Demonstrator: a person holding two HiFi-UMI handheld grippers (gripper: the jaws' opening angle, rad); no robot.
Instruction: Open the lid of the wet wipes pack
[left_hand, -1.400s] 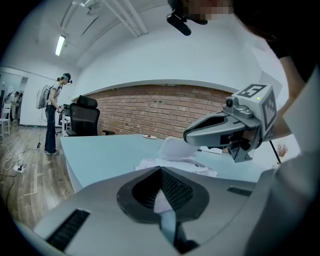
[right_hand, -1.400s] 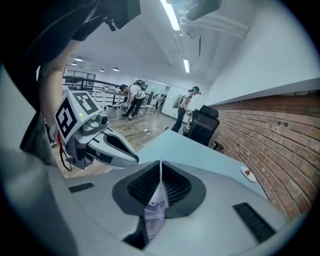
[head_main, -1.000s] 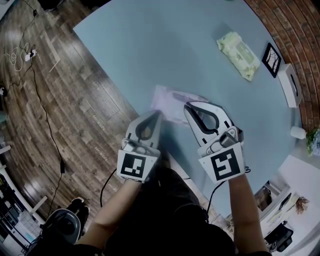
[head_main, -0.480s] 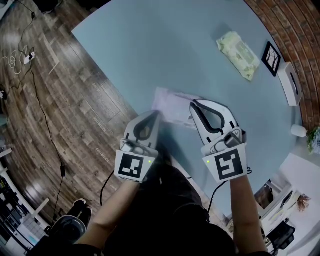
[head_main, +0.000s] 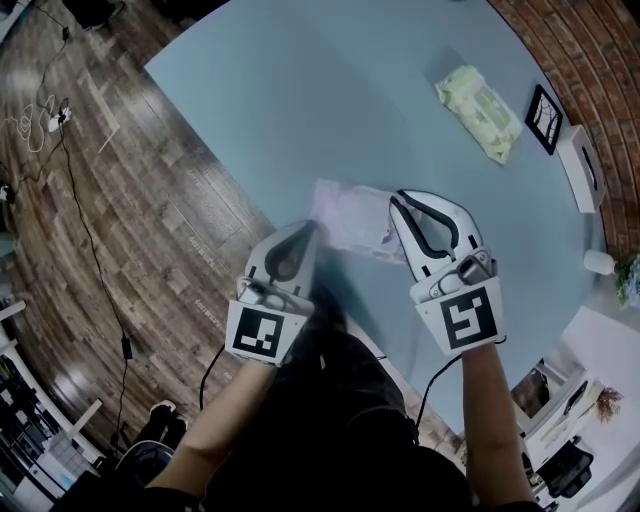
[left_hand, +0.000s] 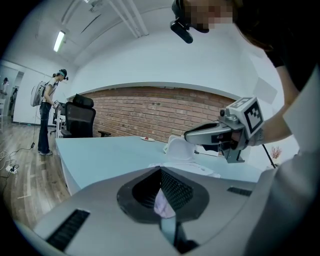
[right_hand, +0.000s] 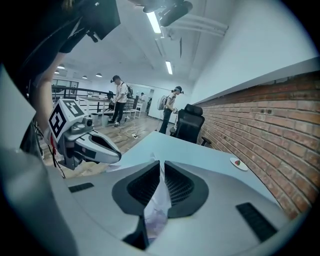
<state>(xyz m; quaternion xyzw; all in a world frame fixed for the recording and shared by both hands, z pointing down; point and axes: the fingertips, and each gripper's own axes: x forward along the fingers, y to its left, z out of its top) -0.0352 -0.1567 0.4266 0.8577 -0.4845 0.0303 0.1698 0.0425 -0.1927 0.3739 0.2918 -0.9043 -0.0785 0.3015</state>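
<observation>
– Wet wipes pack (head_main: 345, 212): where is it?
– On the blue bench (head_main: 330, 90), lying flat between the two tongs, both gripping it.
– Tongs state?
– Left tongs (head_main: 314, 230) clenched on the pack's near left corner. Right tongs (head_main: 397, 203) clenched on thin film at its right end. Green pack (head_main: 478, 110) well beyond the right tongs.

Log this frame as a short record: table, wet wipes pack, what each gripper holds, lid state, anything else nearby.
surface: round pale blue table
target: lavender wet wipes pack, lying near the table's near edge
left gripper: shut on the pack's film
right gripper: shut on a pale flap of the pack
lid: flap appears lifted off the pack; how far open is unclear
other: green wipes pack on the far side, untouched
</observation>
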